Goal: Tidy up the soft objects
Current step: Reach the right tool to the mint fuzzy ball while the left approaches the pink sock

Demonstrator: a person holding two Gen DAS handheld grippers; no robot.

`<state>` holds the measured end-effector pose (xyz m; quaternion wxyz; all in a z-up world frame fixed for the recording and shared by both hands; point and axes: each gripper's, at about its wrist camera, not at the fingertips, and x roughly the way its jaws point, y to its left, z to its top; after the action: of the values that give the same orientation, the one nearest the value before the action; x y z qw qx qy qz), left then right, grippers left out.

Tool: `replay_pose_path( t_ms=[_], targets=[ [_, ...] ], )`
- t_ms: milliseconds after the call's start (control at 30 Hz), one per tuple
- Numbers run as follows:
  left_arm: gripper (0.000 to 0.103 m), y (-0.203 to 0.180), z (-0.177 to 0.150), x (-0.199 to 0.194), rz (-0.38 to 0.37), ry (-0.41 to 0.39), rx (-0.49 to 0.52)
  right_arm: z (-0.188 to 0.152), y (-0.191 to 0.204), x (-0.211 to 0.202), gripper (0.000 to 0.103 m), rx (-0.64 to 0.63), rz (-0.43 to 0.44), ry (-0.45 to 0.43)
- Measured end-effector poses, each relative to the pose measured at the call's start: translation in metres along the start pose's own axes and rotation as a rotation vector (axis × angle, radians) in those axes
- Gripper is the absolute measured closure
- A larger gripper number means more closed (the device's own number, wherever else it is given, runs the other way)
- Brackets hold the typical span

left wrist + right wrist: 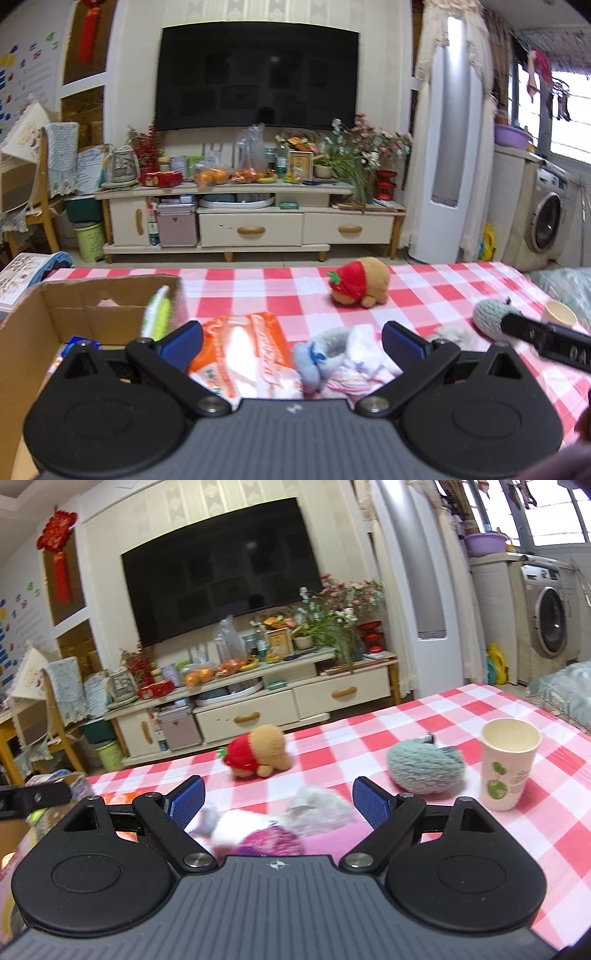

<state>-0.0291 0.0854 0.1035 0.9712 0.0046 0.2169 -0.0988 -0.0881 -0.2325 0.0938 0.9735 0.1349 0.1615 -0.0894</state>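
Both grippers wide open over table.

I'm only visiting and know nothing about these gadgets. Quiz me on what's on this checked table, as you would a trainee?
1. True or false: the paper cup lies tipped over.
2. The plush toy wears a hat of which colour: A red, B green, C black?
3. Both hand-held grippers, left and right, are ____ (open/shut).

Key: 1 false, it stands upright; 2 A; 3 open.
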Motion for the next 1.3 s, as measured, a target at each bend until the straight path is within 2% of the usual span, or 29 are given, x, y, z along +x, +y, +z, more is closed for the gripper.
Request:
replay_pose_path(
  t_ms=[333,500,633,800,1033,1233,1300],
  targets=[
    [0.001,-0.049,-0.016,0.006,-0.132,0.046,0.124,-0.001,-0.033,0.015,0.0,0.038,-0.135,-0.013],
    [0.001,-0.073,-0.026,0.014,-0.209,0.085,0.169,0.002,-0.035,0.036,0.0,-0.063,-0.213,-0.001],
    [0.001,-0.087,-0.033,0.024,-0.242,0.106,0.166,0.01,-0.042,0.054,0.0,-0.136,-0.227,-0.006],
    [0.001,-0.097,-0.039,0.043,-0.259,0.154,0.14,0.018,-0.056,0.086,0.0,-0.142,-0.211,0.063],
    [0.002,-0.111,-0.044,0.064,-0.271,0.18,0.135,0.018,-0.066,0.117,0.0,-0.197,-0.275,0.118],
    [0.01,-0.114,-0.049,0.078,-0.27,0.224,0.114,0.013,-0.062,0.134,0.0,-0.291,-0.3,0.153],
    [0.015,-0.113,-0.05,0.083,-0.268,0.239,0.105,0.012,-0.059,0.137,0.0,-0.325,-0.306,0.165]
  ],
)
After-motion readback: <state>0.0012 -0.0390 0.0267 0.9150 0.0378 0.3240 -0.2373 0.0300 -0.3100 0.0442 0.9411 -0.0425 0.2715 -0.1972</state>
